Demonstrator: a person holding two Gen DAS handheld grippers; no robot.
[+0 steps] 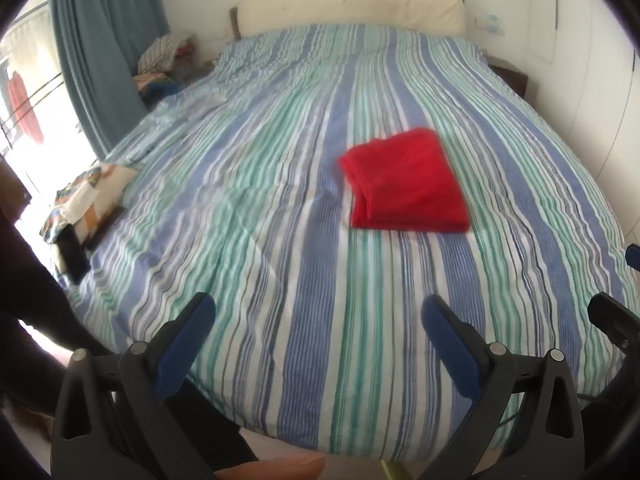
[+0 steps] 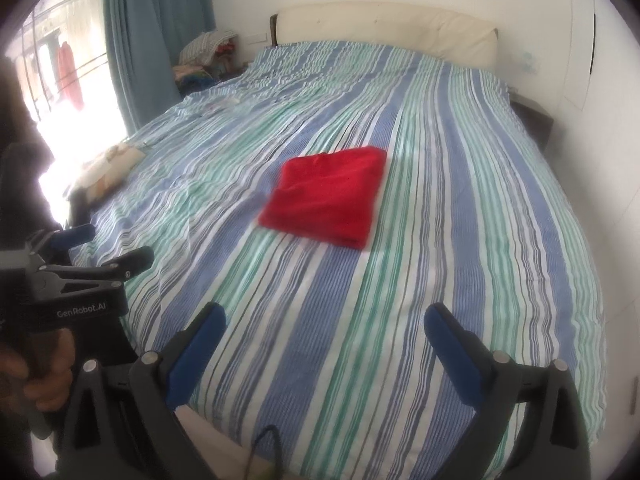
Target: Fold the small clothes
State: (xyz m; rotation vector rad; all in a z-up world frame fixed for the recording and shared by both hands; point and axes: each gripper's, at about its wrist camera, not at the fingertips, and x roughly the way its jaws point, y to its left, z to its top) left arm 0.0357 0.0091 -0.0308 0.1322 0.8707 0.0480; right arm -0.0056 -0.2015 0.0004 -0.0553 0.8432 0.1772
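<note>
A red garment (image 1: 406,182) lies folded into a flat square on the striped bed cover (image 1: 260,208); it also shows in the right wrist view (image 2: 330,196). My left gripper (image 1: 318,312) is open and empty, held back over the foot of the bed, well short of the garment. My right gripper (image 2: 324,320) is open and empty too, also near the foot edge. The left gripper shows from the side at the left of the right wrist view (image 2: 108,246).
A cream headboard (image 1: 352,4) stands at the far end. Blue curtain (image 1: 104,40) and a bright window are at the left. Piled clothes (image 1: 164,60) sit on the far left nightstand. A patterned pillow (image 1: 92,196) lies at the bed's left edge. White wardrobe doors stand at the right.
</note>
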